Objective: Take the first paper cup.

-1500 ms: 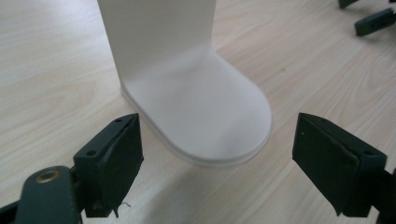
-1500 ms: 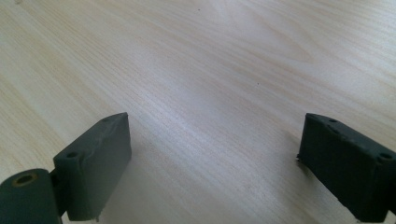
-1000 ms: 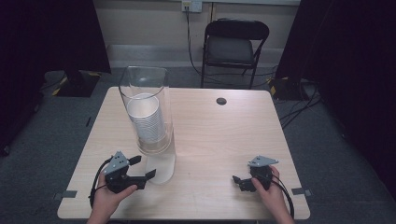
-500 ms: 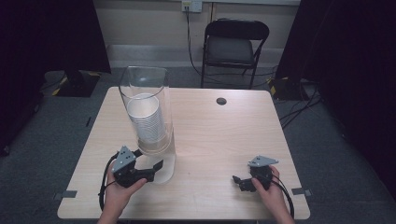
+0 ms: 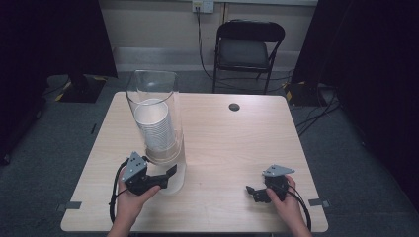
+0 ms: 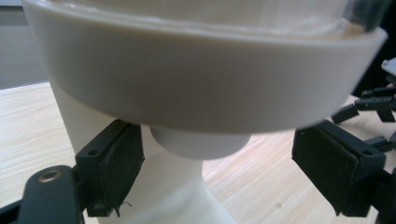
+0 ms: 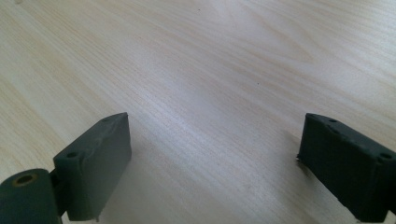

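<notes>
A tall clear tube point(image 5: 153, 98) stands at the table's left, holding a stack of white cups point(image 5: 155, 126) over a white base point(image 5: 177, 174). My left gripper point(image 5: 168, 178) is open at that base. In the left gripper view the wide white collar point(image 6: 201, 88) spans the top. The bottom of a cup point(image 6: 198, 144) pokes out beneath it, between the open jaws and touching neither pad point(image 6: 112, 168). My left gripper point(image 6: 219, 175) holds nothing. My right gripper point(image 5: 254, 192) rests low at the front right, open over bare wood point(image 7: 210, 116).
A black folding chair point(image 5: 249, 49) stands behind the table point(image 5: 237, 148). A small dark round grommet point(image 5: 234, 106) sits near the far edge. Grey tape marks point(image 5: 73, 205) lie at the front corners. The right gripper point(image 6: 378, 100) shows at the left gripper view's right edge.
My left gripper has moved right and forward, up to the base of the cup tube, and its jaws now straddle the lowest cup. The right gripper has stayed put.
</notes>
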`<state>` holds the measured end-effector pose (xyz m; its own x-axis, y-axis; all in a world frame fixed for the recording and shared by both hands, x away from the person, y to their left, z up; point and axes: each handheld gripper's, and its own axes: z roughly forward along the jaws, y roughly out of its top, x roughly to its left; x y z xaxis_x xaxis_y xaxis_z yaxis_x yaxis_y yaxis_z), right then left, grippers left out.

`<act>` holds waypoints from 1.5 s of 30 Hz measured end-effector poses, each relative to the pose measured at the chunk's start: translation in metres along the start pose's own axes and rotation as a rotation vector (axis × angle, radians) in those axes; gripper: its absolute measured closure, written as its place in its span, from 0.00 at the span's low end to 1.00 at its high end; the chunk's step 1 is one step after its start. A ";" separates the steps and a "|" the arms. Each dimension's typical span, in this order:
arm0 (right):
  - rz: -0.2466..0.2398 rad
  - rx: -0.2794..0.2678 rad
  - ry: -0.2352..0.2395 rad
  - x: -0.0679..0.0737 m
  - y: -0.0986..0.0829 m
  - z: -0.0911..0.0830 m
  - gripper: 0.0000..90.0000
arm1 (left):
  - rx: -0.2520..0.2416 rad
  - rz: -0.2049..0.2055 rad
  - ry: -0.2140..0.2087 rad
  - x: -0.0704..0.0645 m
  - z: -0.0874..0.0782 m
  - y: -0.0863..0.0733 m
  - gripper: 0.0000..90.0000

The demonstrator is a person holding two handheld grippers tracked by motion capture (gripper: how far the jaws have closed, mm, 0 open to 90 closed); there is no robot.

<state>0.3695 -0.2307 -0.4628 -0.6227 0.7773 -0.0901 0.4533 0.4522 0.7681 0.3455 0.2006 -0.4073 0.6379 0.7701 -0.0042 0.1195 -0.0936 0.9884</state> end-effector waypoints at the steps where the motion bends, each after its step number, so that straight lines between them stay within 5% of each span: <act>1: 0.000 0.000 0.000 0.000 0.000 0.000 0.09 | -0.003 -0.001 0.006 0.000 0.002 0.000 0.18; 8: 0.002 0.000 0.000 0.000 0.000 0.000 0.09 | -0.060 0.016 0.077 -0.003 0.011 0.000 0.19; 17: 0.000 0.000 0.000 0.000 0.000 0.000 0.09 | -0.137 0.057 0.148 -0.010 0.020 -0.004 0.33; 34: 0.000 0.000 0.000 0.000 0.000 0.000 0.09 | -0.124 0.064 0.158 -0.012 0.019 -0.004 0.39; 38: 0.000 0.000 0.000 0.000 0.000 0.000 0.09 | -0.110 0.100 0.173 -0.011 0.017 -0.005 0.39; 45: 0.000 0.000 0.000 0.000 0.000 0.000 0.09 | -0.124 0.107 0.179 -0.010 0.017 -0.008 0.39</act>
<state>0.3695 -0.2307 -0.4628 -0.6228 0.7772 -0.0900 0.4535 0.4523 0.7679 0.3511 0.1829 -0.4174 0.4954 0.8607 0.1177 -0.0433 -0.1109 0.9929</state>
